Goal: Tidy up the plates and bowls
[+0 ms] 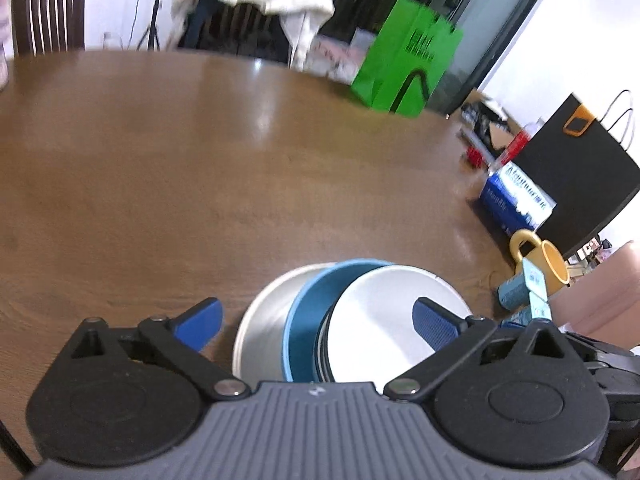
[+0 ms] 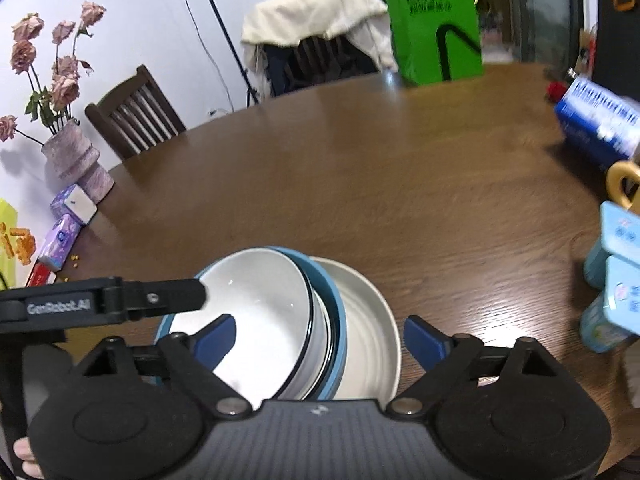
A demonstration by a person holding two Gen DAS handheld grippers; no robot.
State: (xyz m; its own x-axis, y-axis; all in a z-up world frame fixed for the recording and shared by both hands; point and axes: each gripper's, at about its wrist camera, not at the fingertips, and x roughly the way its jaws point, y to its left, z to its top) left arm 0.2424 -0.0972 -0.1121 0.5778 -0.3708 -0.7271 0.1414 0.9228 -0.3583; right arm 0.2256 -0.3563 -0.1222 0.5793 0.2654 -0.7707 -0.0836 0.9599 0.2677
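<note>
1. Bowls and plates sit nested in one off-centre stack near the near edge of the surface (image 2: pixel 360 152): white bowl (image 2: pixel 256 304) inside blue bowl (image 2: pixel 338 320), both pushed to one side of the pale plate (image 2: pixel 372 328).
2. Handling, my read: looks like glazed ceramic or melamine. Stiff, slick, chips if dropped; the full stack would be heavy for one gripper.
3. Grasp point: pinch a rim, one finger inside and one outside. The white bowl's rim is the most exposed. The plate needs its outer lip on the free side.
4. Left gripper (image 1: pixel 316 320): jaws spread wide, holding nothing, stack below between them.
5. Right gripper (image 2: pixel 316 336): same, wide open and empty, hovering over the stack.
6. Hidden: near side of the stack is cut off behind both gripper bodies. Any further dishes under the white bowl can't be made out. Motion blur softens edges. Clutter at the right edge is partly cropped.
</note>
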